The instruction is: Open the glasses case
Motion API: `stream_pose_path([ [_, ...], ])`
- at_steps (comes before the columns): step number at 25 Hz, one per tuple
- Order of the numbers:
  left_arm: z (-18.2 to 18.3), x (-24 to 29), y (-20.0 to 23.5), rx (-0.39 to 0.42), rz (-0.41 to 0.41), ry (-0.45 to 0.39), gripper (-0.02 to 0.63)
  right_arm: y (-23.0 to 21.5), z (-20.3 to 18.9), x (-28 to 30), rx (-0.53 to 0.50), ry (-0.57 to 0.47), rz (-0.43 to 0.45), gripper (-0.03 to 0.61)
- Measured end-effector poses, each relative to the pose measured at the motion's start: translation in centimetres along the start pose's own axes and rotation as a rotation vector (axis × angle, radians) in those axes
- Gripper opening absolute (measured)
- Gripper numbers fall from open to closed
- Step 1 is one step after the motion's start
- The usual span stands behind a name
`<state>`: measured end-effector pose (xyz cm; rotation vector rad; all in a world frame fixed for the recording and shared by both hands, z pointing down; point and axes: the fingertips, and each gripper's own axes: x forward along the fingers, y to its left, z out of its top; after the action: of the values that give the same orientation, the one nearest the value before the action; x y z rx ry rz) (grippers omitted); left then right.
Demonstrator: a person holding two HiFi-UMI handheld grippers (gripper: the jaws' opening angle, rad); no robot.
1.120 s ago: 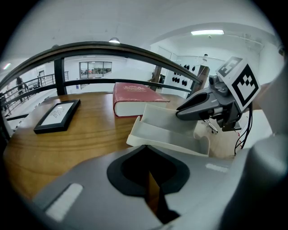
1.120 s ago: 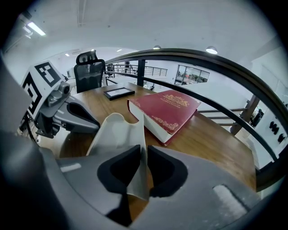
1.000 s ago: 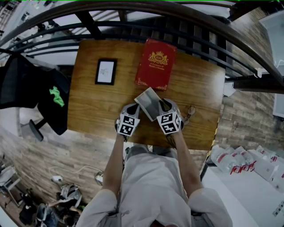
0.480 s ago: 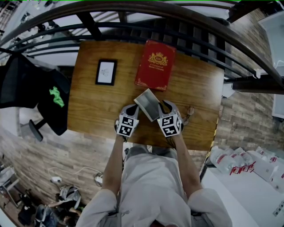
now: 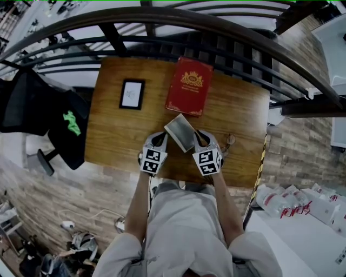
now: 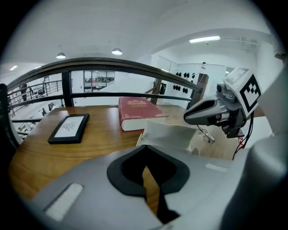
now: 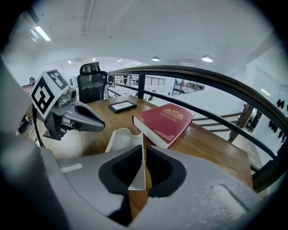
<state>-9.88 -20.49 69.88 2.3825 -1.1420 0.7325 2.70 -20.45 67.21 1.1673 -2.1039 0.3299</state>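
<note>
Head view, bottom centre: the person's torso [image 5: 186, 227] in a pale shirt. Both forearms reach up the frame toward the near edge of the wooden table [image 5: 119, 130].

Just below frame centre, on the left, is the left gripper [image 6: 145, 151]. Its jaws are drawn together at the tips. Only a thin wedge of wood colour shows behind them, and nothing is seen between them. The near-left corner of the case lies just past the tips; contact cannot be judged.

Beside it, on the right, is the right gripper [image 7: 143, 150]. Its jaws have just been closing and now pinch a thin pale panel of the glasses case [image 5: 180, 131]. The panel stands edge-on in the slit between the pads.

The case is pale grey. It sits at the centre of the head view, between the two gripper noses, at a slant. The right gripper view shows its hollow pale inside, left of the pinched panel. Whether its underside rests on the wood cannot be told.

Just right of the right gripper, a pair of glasses [image 5: 230, 142] lies on the table, apart from the case.

Just beyond the case, upper centre, a red book [image 5: 189, 85] lies flat with a gold crest on its cover. Left of it and well apart, a small black picture frame [image 5: 132, 94] lies flat.

Past the table's far edge, a dark curved railing [image 5: 178, 14] crosses the top of the frame. A black office chair [image 7: 92, 83] stands off the table's left end.
</note>
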Motion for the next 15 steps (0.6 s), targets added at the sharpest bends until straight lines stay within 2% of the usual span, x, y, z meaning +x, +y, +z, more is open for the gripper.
stream_pose_path([
  [4,1.4,-1.3,-0.5,0.022,-0.003,-0.036,0.02,0.0,0.2,-1.5,0.027,-0.04,-0.024,0.003],
  [11,4.1,-3.8,-2.0,0.052,-0.016,-0.108,0.02,0.6,0.7,-4.5,0.125,-0.127,-0.034,0.002],
  [15,5.5,-5.0,-3.0,0.069,-0.028,-0.152,0.02,0.7,1.3,-5.3,0.139,-0.155,-0.051,0.002],
])
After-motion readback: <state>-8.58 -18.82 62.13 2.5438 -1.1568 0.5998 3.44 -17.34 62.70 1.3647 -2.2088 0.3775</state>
